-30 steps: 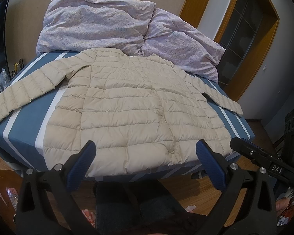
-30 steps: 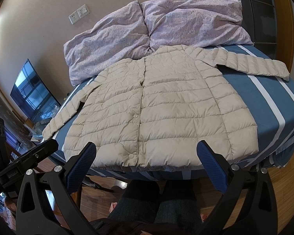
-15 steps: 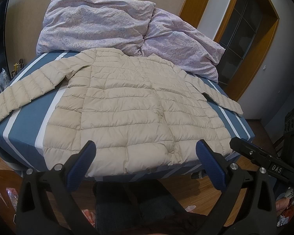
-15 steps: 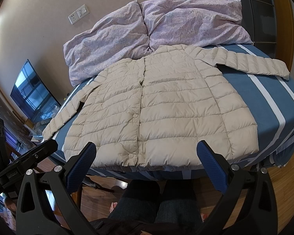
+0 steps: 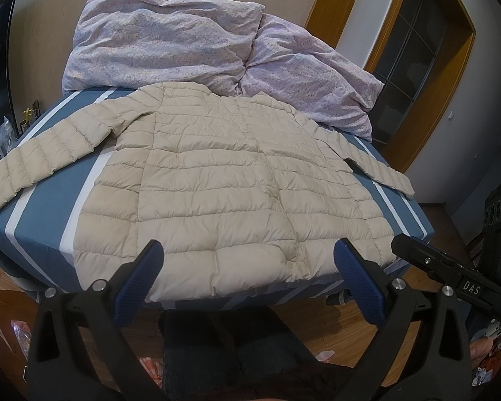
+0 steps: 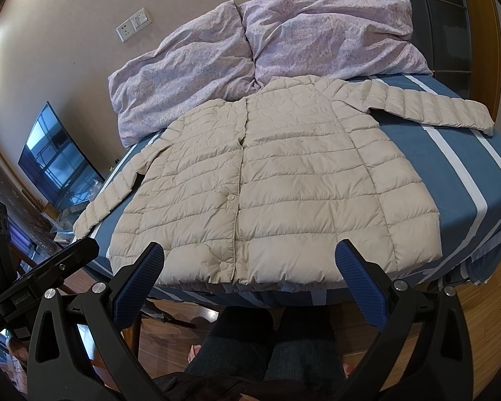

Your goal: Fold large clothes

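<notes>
A beige quilted puffer jacket [image 5: 223, 180] lies flat and front up on the blue striped bed [image 5: 46, 214], sleeves spread to both sides, its hem at the near edge. It also shows in the right wrist view [image 6: 284, 180]. My left gripper [image 5: 248, 267] is open and empty, held above the floor just short of the hem. My right gripper [image 6: 250, 267] is open and empty, also just short of the hem. Each gripper shows at the edge of the other's view.
Two lilac pillows [image 5: 170, 40] lie at the head of the bed, touching the jacket's collar. A television [image 6: 56, 163] stands at the left. A wooden door frame [image 5: 417, 77] is at the right. The person's legs [image 6: 267, 344] are below, on a wooden floor.
</notes>
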Demonstrator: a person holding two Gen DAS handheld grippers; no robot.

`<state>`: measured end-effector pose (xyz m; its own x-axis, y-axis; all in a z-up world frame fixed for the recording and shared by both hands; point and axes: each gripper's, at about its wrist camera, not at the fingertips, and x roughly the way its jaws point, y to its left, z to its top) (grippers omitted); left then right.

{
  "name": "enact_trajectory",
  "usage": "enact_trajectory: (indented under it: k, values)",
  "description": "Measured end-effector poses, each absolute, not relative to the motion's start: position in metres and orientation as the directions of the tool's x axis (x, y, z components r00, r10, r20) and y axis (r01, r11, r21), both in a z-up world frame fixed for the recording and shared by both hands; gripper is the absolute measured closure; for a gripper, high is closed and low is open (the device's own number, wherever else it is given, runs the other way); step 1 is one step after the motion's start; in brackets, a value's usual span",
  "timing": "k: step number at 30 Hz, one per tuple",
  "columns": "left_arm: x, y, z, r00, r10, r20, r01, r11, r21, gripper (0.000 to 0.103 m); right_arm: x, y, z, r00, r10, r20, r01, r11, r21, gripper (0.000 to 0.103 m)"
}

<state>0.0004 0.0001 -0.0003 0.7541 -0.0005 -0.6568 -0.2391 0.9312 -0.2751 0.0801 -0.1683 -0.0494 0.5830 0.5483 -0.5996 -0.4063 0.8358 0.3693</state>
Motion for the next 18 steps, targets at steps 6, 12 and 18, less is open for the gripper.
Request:
enact_trajectory:
  k: [6,12,18]
  values:
    - [0.0003,0.0,-0.0003,0.754,0.0,-0.657,-0.239,0.931,-0.275,0.002,0.0808,-0.1685,-0.0494,0.582,0.549,-0.6,-0.406,0.835,0.37,0.001]
    - [0.0003,0.0,-0.0002,0.754,0.0,-0.657,-0.239,0.931,-0.274,0.002,0.0815,-0.1686,-0.0494,0.582,0.549,-0.6,-0.406,0.835,0.371,0.001]
    - [0.0004,0.0,-0.0003,0.754,0.0,-0.657,-0.238,0.932,-0.273,0.002,0.0822,-0.1688,-0.0495,0.582,0.55,-0.6,-0.405,0.835,0.372,0.001]
